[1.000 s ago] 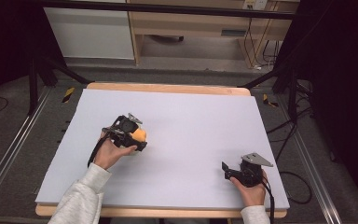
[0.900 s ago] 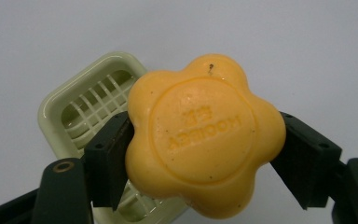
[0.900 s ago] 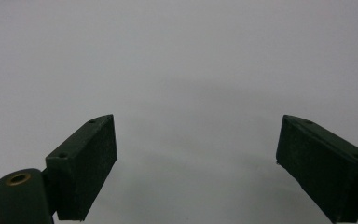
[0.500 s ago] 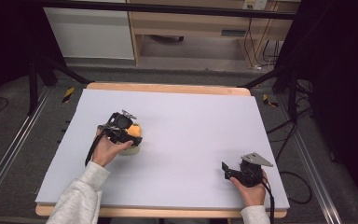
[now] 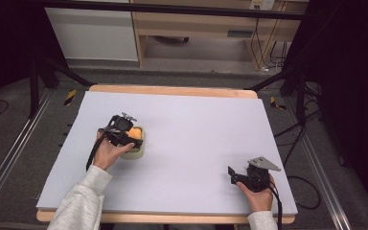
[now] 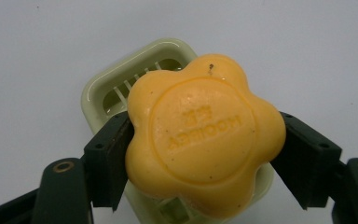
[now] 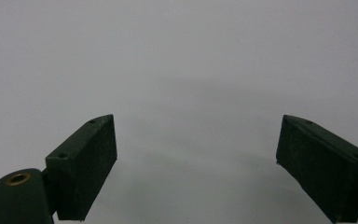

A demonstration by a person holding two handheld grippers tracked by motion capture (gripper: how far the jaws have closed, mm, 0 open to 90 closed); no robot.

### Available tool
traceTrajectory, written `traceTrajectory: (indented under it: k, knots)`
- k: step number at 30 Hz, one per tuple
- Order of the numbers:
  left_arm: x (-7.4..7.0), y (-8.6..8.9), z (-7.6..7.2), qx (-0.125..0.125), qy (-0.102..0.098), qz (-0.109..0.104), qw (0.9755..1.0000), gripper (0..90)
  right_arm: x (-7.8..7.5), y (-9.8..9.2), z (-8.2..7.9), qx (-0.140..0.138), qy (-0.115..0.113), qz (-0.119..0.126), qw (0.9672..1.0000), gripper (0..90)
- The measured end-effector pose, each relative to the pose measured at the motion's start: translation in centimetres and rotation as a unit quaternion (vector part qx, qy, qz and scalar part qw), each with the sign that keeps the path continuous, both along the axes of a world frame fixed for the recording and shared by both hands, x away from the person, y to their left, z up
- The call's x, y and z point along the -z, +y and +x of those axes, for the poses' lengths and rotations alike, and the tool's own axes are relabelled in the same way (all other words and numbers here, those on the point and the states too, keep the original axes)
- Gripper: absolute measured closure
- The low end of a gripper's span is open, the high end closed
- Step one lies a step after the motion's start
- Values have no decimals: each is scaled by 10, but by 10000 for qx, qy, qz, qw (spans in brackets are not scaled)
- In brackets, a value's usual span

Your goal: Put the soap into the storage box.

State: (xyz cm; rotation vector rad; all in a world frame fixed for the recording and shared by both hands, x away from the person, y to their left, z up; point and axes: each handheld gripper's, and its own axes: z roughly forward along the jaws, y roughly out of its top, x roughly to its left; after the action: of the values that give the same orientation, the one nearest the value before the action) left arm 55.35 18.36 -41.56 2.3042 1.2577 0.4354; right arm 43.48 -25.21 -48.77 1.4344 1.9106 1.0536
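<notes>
A flower-shaped orange soap (image 6: 205, 135) is clamped between the jaws of my left gripper (image 6: 200, 154). It hangs just above a pale green slatted soap dish (image 6: 121, 88) that lies on the white table. From above, the left gripper (image 5: 127, 136) points down over that soap dish (image 5: 135, 152) at the table's left middle, with the orange soap (image 5: 135, 132) showing beside it. My right gripper (image 7: 196, 163) stands open over bare table, with nothing between its jaws; in the high view the right gripper (image 5: 237, 175) rests near the front right edge.
The white table top (image 5: 196, 129) has a wooden rim. Cables (image 5: 297, 139) and black stand legs run along the floor to the right; a wooden cabinet (image 5: 196, 28) stands behind the table.
My left gripper has turned downward with the soap and now hangs over the soap dish, which was hidden before. The right gripper has stayed still.
</notes>
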Motion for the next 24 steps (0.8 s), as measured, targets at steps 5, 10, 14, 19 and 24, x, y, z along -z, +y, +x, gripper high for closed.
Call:
traceTrajectory:
  k: [5,10,14,19,24]
  knots:
    - [3,2,1,-27,-3,7,10000,266,0,0,0,0,0,2,10000,126]
    - [8,1,1,-42,42,12,10000,266,0,0,0,2,17,43,10000,125]
    - [11,1,1,-24,46,21,10000,266,0,0,0,-7,-3,-16,10000,125]
    - [12,0,2,-40,64,29,10000,266,0,0,0,-7,-11,-22,10000,125]
    - [14,0,2,-70,52,13,10000,266,0,0,0,-10,-5,-12,10000,125]
